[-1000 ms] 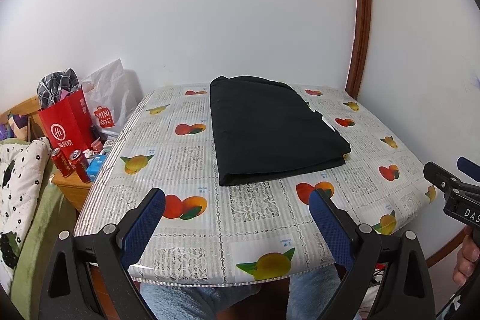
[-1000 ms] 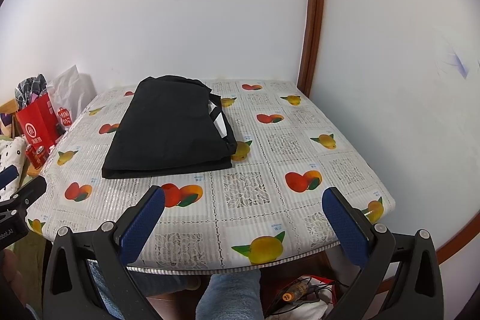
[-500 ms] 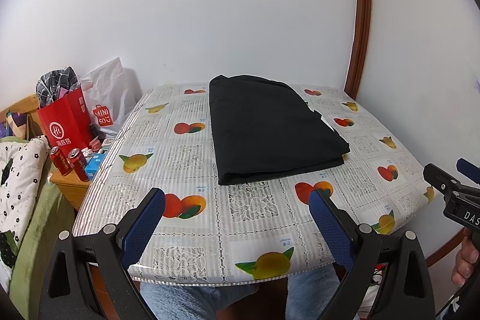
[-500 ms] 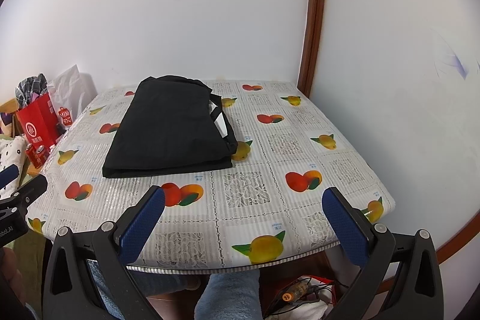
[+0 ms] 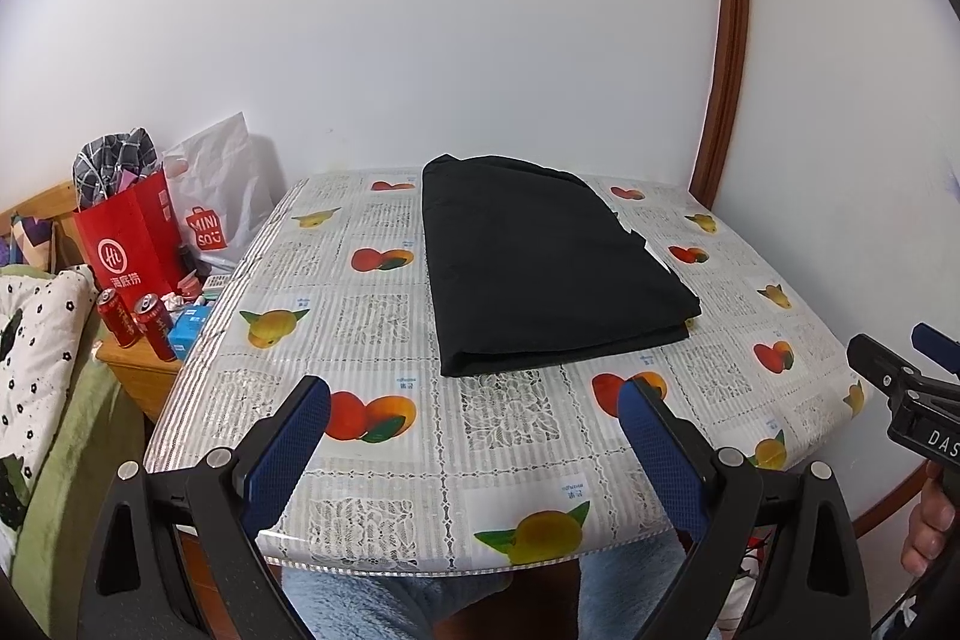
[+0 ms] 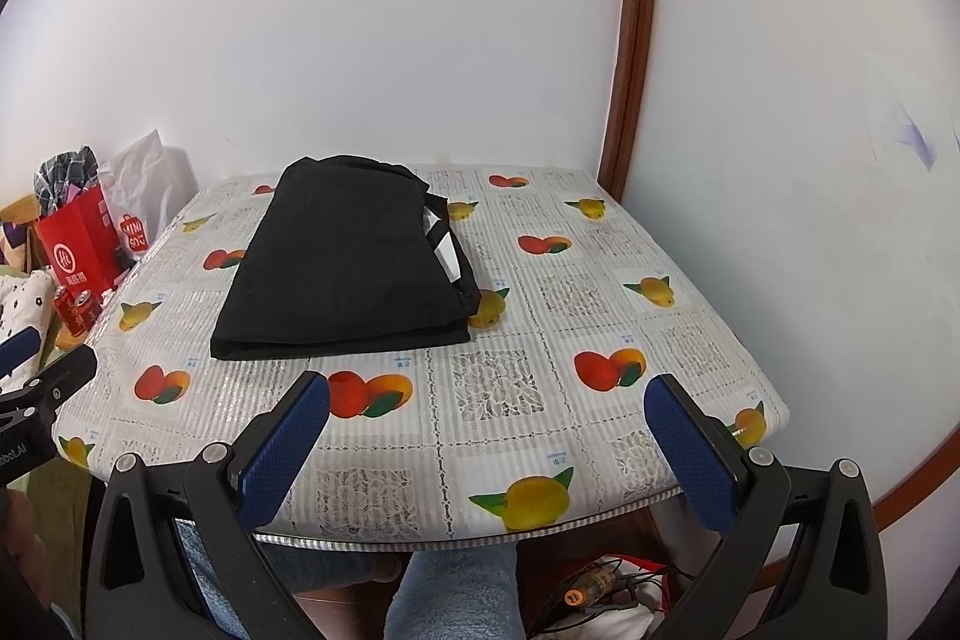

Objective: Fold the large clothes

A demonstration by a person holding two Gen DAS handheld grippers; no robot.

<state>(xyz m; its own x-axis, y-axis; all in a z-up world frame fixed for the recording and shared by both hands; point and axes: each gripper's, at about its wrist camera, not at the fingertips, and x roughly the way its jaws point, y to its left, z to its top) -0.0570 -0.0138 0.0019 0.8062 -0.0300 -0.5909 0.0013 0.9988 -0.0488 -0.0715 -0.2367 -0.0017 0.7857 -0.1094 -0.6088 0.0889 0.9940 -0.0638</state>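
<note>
1. The table point(image 5: 384, 466), under a fruit-print cloth, fills both views
2. The black garment point(image 5: 540, 262) lies folded in a flat rectangle on the table's far half, layered edge nearest the camera (a white tag shows at its right side)
3. The left gripper point(image 5: 474, 436) and the right gripper point(image 6: 486, 436) hover side by side off the near table edge, each with blue-padded jaws spread wide, holding nothing
4. Beside the table, a red bag point(image 5: 129, 244) bears Chinese characters, and a white bag point(image 5: 210, 196) reads "MINISO"
5. Two red cans point(image 5: 138, 319) stand below the bags
</note>
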